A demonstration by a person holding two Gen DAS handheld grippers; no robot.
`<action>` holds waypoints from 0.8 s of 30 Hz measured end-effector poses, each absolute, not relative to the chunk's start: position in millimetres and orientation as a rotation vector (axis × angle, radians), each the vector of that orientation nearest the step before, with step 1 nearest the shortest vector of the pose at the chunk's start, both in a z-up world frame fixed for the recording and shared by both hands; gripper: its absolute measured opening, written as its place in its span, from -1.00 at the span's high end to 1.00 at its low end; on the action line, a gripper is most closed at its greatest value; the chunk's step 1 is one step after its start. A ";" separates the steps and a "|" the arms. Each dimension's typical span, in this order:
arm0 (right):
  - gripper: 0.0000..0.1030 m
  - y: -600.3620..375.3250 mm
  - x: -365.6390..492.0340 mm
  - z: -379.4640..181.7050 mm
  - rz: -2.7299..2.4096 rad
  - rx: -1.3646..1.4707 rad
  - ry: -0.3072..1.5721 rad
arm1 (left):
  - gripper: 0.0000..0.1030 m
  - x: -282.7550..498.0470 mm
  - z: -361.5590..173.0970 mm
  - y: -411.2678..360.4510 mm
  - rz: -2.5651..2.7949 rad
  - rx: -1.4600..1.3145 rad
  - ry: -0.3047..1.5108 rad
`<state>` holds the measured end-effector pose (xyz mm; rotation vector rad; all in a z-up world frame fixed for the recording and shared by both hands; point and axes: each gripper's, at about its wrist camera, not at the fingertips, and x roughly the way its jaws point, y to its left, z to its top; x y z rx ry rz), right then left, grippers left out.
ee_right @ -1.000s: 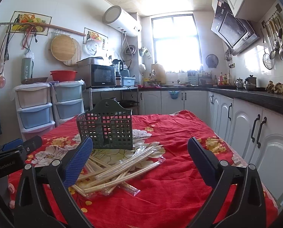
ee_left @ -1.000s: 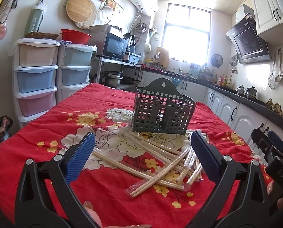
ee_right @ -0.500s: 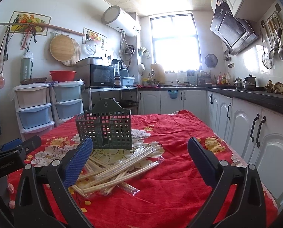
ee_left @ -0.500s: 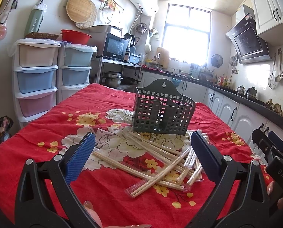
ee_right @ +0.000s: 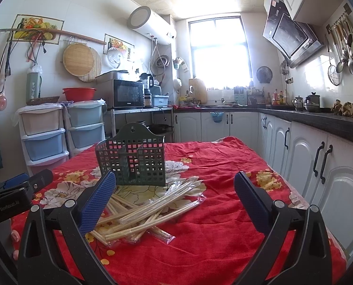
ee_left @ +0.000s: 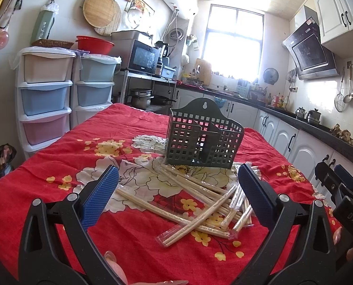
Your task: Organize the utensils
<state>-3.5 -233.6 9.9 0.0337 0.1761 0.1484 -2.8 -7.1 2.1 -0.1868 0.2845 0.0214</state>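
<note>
A dark green perforated utensil holder [ee_left: 203, 137] stands upright on the red flowered tablecloth [ee_left: 57, 185]; it also shows in the right wrist view [ee_right: 132, 161]. A loose pile of wrapped wooden chopsticks [ee_left: 200, 204] lies in front of it, also seen in the right wrist view [ee_right: 143, 211]. My left gripper [ee_left: 176, 197] is open and empty, held above the cloth just short of the pile. My right gripper [ee_right: 174, 199] is open and empty, on the pile's right side.
Plastic drawer towers [ee_left: 45, 95] stand left of the table. White cabinets under a dark counter [ee_right: 307, 147] run along the right. A microwave [ee_right: 126, 93] sits on a rack behind the table. The right gripper shows at the left view's right edge [ee_left: 342, 190].
</note>
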 end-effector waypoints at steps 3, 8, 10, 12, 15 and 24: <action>-0.88 -230.3 -2.1 10.8 0.169 0.013 0.183 | -0.80 -3.6 3.7 -3.0 0.028 -0.188 0.281; -0.88 -224.2 4.8 15.0 0.223 -0.002 0.221 | -0.80 1.1 3.1 9.2 0.045 -0.218 0.296; -0.88 -221.4 10.7 17.4 0.249 0.000 0.252 | -0.80 2.3 3.4 15.2 0.055 -0.232 0.301; -0.88 -218.9 15.0 19.3 0.275 0.003 0.275 | -0.80 4.6 4.0 21.0 0.061 -0.245 0.310; -0.88 -214.6 23.5 23.8 0.306 0.006 0.312 | -0.80 9.9 3.9 31.5 0.080 -0.268 0.336; -0.88 -210.9 44.0 42.0 0.341 -0.003 0.344 | -0.80 18.4 6.1 54.3 0.120 -0.304 0.368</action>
